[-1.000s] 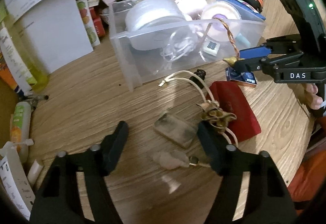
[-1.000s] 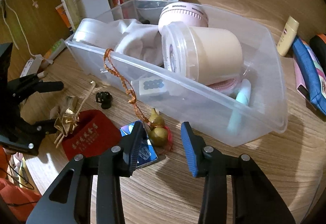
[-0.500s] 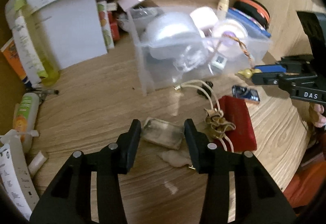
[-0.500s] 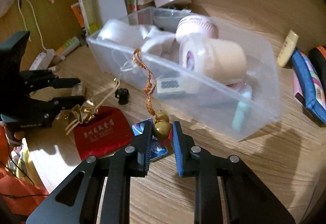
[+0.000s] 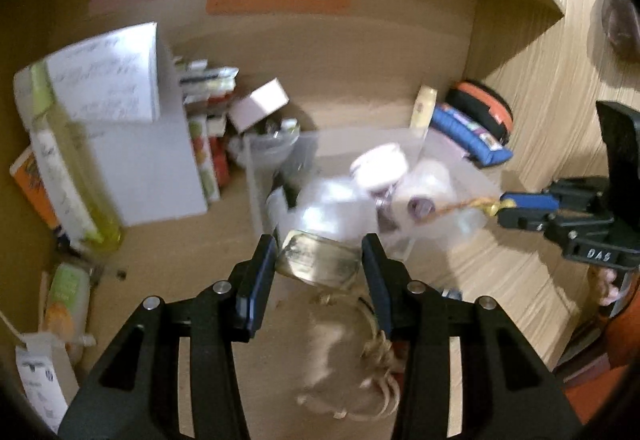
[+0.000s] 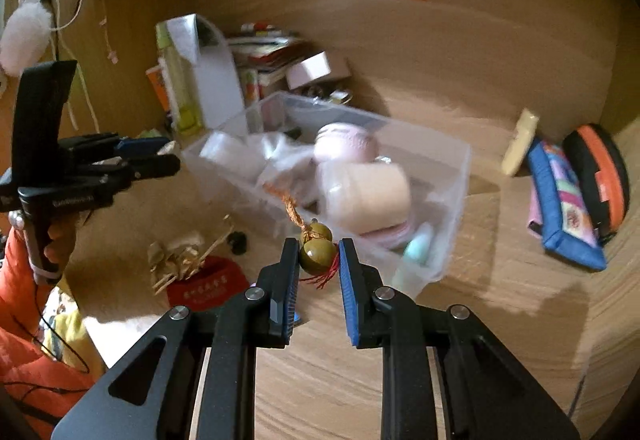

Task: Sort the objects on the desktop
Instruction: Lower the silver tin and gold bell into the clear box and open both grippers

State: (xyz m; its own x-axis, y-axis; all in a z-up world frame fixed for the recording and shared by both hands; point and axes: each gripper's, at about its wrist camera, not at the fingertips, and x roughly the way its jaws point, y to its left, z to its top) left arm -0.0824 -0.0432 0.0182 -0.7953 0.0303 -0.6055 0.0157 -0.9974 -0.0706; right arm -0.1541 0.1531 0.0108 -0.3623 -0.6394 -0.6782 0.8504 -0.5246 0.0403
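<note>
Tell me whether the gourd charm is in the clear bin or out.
Out. The gourd charm is clamped in the right gripper, held in front of the clear bin.

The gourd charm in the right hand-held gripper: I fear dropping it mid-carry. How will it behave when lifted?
The gourd charm looks rounded and glossy, so it may slip or twist between the right hand-held gripper pads. Its braided cord looks floppy and will likely trail, perhaps snagging the clear plastic bin.
</note>
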